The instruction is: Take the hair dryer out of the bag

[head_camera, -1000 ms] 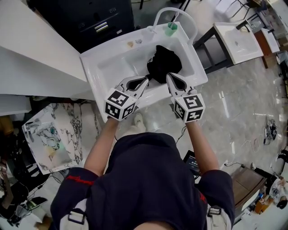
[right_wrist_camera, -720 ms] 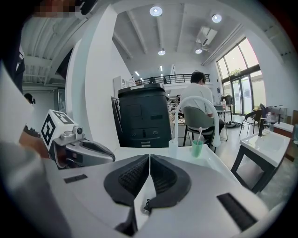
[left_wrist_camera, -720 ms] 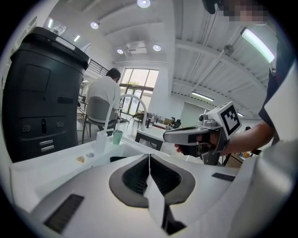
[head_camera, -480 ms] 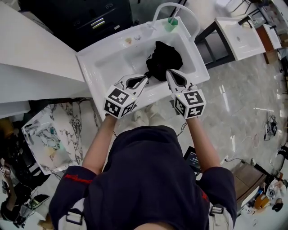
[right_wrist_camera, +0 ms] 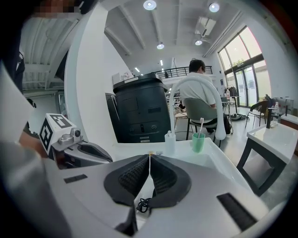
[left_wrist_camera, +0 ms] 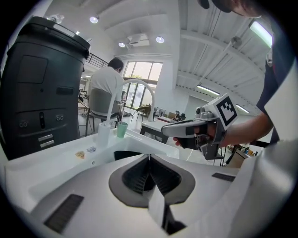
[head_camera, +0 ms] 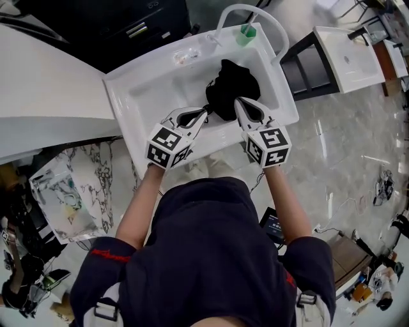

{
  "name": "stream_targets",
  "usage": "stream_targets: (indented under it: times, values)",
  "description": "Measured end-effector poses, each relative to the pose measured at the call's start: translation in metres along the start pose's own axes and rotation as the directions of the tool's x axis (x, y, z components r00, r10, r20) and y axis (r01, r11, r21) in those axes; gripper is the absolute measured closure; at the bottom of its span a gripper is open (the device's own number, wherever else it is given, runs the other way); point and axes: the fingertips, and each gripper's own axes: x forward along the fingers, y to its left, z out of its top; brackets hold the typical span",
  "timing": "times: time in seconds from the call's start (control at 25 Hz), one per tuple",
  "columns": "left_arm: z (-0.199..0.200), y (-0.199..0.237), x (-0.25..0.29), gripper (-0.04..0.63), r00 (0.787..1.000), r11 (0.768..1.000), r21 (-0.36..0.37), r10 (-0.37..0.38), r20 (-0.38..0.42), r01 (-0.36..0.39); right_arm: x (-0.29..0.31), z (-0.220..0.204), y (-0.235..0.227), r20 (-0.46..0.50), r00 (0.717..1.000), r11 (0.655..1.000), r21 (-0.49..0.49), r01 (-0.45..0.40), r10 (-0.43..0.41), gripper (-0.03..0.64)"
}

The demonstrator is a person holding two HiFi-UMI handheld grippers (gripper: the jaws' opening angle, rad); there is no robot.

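Both grippers have come down and forward toward the sink since a second ago. Your left gripper (head_camera: 206, 110) and right gripper (head_camera: 237, 102) now point over the front rim of the white sink (head_camera: 128, 96) at a crumpled black bag (head_camera: 233, 83) lying in the basin, toward its right side. The left tip sits just beside the bag's near left edge. The right tip overlaps its near edge, though contact cannot be confirmed. Each gripper's jaws are pressed fully together with nothing between them.

No hair dryer is visible; it is presumably inside the bag.

Risks from here:
- With the jaws closed, moving further forward would likely shove the soft bag across the smooth basin instead of catching it.
- Pinching only loose cloth would probably lift bag and dryer together, so one gripper needs to hold the bag while the other finds the opening.
- A thin black cord (right_wrist_camera: 139, 203) loops just below your right jaws. It could snag or drag.
- A green cup (head_camera: 246, 35) holding a toothbrush stands on the back rim under the arched tap (head_camera: 249, 9). A sudden pull upward or backward could knock it over.
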Motion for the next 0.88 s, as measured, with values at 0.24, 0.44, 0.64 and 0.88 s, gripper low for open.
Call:
stream_targets:
  times: [0.24, 0.44, 0.64, 0.88]
  values:
    - [-0.010, 0.009, 0.023, 0.578, 1.000, 0.999, -0.034, 0.008, -0.019, -0.009, 0.013, -0.014, -0.024, -0.042, 0.999, 1.000, 0.015, -0.013, 0.014, 0.581]
    - [-0.019, 0.013, 0.037, 0.578, 0.999, 0.999, -0.032, 0.008, -0.048, -0.010, 0.022, -0.020, -0.036, -0.059, 0.998, 1.000, 0.016, -0.022, 0.023, 0.581]
    - [-0.028, 0.014, 0.048, 0.578, 0.997, 1.000, -0.012, 0.012, -0.079, -0.013, 0.031, -0.028, -0.045, -0.072, 0.997, 0.999, 0.033, -0.031, 0.034, 0.581]
    - [-0.042, 0.023, 0.059, 0.578, 0.993, 0.999, 0.001, 0.047, -0.110, -0.048, 0.046, -0.042, -0.046, -0.100, 0.993, 0.998, 0.027, -0.056, 0.059, 0.581]
